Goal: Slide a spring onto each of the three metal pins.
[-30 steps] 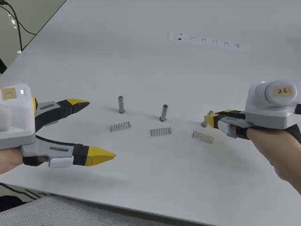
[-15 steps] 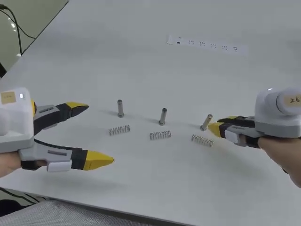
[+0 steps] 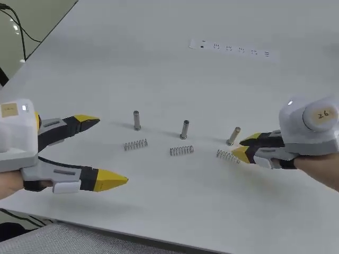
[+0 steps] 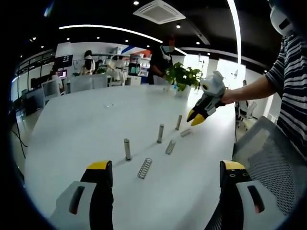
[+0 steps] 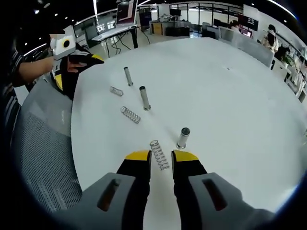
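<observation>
Now your right tool, jaws slightly apart, straddles one end of the rightmost spring lying beside its pin toward the table's near edge, so close gently to avoid flicking it, while your left tool hangs spread wide.

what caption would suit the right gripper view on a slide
Right gripper, jaws open, lined up on the nearest spring beside an upright pin.

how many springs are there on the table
3, all lying loose in a row on the white table: the left spring, the middle spring, and the right spring, its end between the right gripper's open jaws.
</observation>
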`<state>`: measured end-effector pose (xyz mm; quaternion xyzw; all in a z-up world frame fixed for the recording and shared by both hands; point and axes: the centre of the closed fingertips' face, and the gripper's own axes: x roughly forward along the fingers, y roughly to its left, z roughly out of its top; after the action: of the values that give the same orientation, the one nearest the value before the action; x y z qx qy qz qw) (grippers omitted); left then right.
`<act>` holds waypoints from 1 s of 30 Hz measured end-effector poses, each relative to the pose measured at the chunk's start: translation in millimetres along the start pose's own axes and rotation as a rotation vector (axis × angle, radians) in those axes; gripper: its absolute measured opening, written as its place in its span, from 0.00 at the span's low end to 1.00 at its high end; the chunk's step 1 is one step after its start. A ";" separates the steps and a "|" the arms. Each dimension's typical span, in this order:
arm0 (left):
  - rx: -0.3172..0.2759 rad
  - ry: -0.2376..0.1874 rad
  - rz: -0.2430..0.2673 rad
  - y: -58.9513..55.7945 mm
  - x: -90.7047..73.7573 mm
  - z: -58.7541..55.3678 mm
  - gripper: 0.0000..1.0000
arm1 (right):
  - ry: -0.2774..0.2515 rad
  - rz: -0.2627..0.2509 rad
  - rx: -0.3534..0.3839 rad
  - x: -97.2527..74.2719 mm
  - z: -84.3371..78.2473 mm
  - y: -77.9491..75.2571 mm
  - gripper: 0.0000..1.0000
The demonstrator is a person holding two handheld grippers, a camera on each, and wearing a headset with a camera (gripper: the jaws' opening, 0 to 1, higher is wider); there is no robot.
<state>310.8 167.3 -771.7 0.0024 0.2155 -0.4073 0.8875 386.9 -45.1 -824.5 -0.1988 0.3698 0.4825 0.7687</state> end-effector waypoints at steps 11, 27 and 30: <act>-0.001 0.010 -0.003 -3.3 0.8 -2.8 0.92 | 0.091 0.033 -0.126 13.1 -16.2 4.3 0.20; -0.004 0.014 0.003 -3.1 0.2 -4.2 0.91 | 0.202 0.070 -0.295 25.2 -28.7 0.6 0.17; -0.006 0.012 0.002 -3.9 0.0 -4.4 0.91 | 0.210 0.072 -0.303 27.1 -31.1 -0.3 0.16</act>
<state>306.3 165.5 -774.9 0.0025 0.2222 -0.4056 0.8866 382.5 -49.7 -865.2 -0.3484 0.3781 0.5363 0.6693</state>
